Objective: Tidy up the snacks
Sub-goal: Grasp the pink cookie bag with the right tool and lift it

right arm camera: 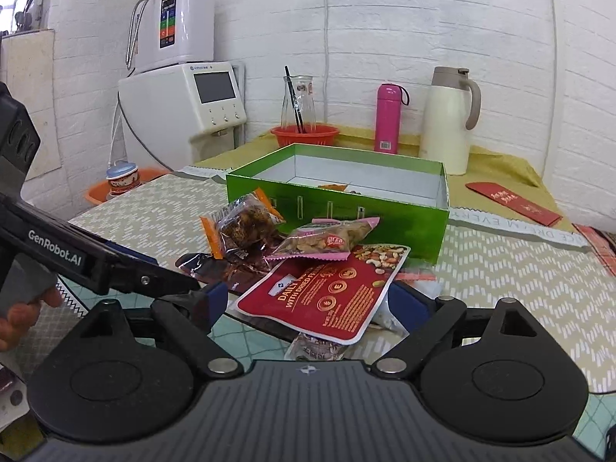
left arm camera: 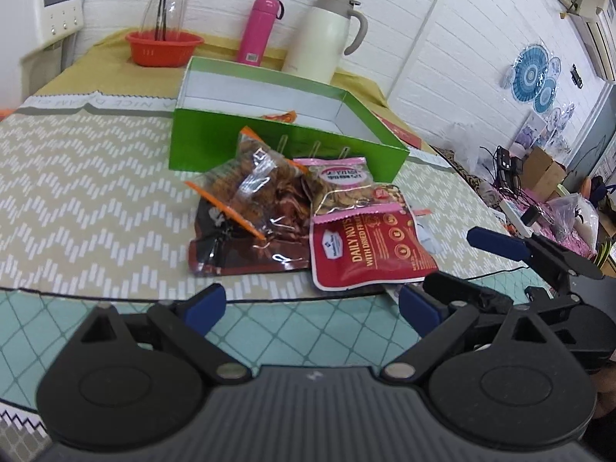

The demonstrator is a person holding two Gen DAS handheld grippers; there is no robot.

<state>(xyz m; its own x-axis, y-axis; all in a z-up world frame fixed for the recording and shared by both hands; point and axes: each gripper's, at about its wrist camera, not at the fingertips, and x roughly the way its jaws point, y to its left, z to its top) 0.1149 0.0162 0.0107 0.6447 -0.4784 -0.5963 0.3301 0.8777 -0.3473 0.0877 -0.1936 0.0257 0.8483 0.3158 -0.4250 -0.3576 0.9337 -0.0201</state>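
Observation:
A pile of snack packets lies on the table before an open green box (left arm camera: 269,142) (right arm camera: 385,211). The pile holds a red "Daily Nuts" pouch (left arm camera: 369,250) (right arm camera: 331,296), a pink-edged nut bag (left arm camera: 342,184) (right arm camera: 319,244), a clear orange-edged bag of dark snacks (left arm camera: 246,184) (right arm camera: 246,223) and a dark brown packet (left arm camera: 246,246). An orange packet (left arm camera: 279,116) lies inside the box. My left gripper (left arm camera: 312,306) is open, just short of the pile. My right gripper (right arm camera: 304,302) is open, its fingers on either side of the red pouch's near end.
At the back stand a pink bottle (left arm camera: 258,29), a cream thermos jug (left arm camera: 327,38), and a glass carafe in a red bowl (left arm camera: 163,46). A water dispenser (right arm camera: 181,111) stands left. A red envelope (right arm camera: 512,202) lies right of the box.

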